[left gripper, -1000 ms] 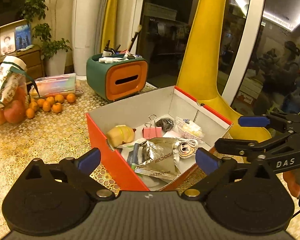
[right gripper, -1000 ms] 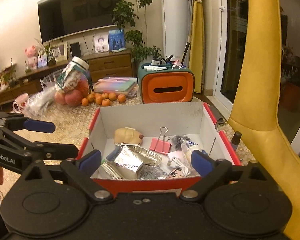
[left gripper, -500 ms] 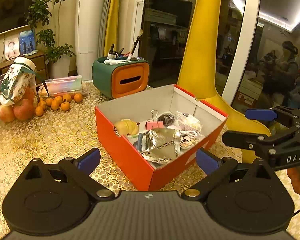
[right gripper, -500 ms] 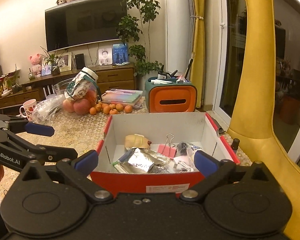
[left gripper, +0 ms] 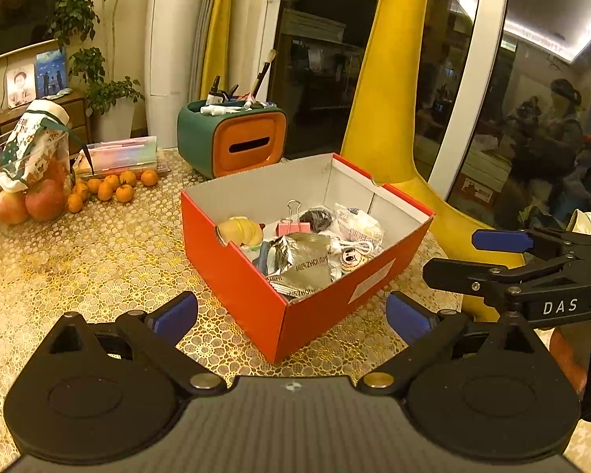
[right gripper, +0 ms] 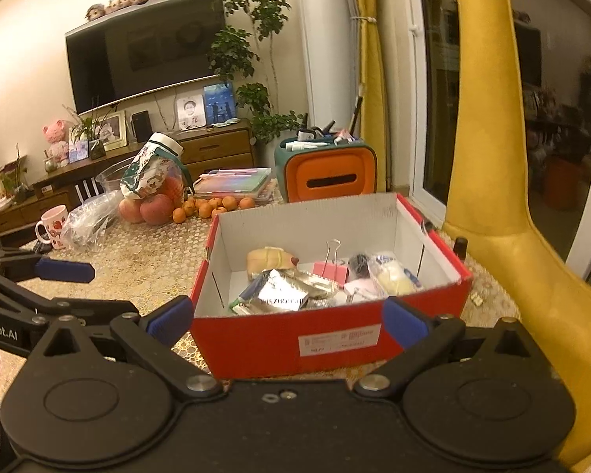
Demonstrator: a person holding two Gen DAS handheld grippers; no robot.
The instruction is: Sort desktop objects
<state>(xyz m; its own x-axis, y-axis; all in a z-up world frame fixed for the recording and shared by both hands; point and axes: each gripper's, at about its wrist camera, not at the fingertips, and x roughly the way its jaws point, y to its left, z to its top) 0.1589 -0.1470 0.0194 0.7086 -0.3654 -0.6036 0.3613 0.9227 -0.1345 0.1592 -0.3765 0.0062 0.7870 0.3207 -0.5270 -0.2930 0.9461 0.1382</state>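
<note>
Both tools are spread wide and carry nothing: the left tool (left gripper: pixel 291 311) hangs over the bench (left gripper: pixel 98 252) short of the near corner of the red box (left gripper: pixel 256 295), and the right tool (right gripper: pixel 287 317) faces that box's labelled long side (right gripper: pixel 335 341) from just in front of it.

By my reading the sorting is close to finished. Loose small items are gathered inside the box, and little of that kind lies on the bench around it, apart from a small dark bottle (right gripper: pixel 460 245) just beside the box's right wall and a tiny pale scrap (right gripper: pixel 476 299) near it.

Inside the box lie a silver foil packet (left gripper: pixel 303 264), a pink binder clip (left gripper: pixel 293 224), a yellow soft toy (left gripper: pixel 240 230), a white cable (left gripper: pixel 354 244), a small cartoon-face badge (left gripper: pixel 350 257), a dark bundle (left gripper: pixel 317 216) and a clear wrapped packet (left gripper: pixel 358 222).

Behind it, a green and orange organiser (left gripper: pixel 232 138) holds pens and a brush upright. Mandarins (left gripper: pixel 114 187) and apples (left gripper: pixel 31 205) sit loose at the far left.
</note>
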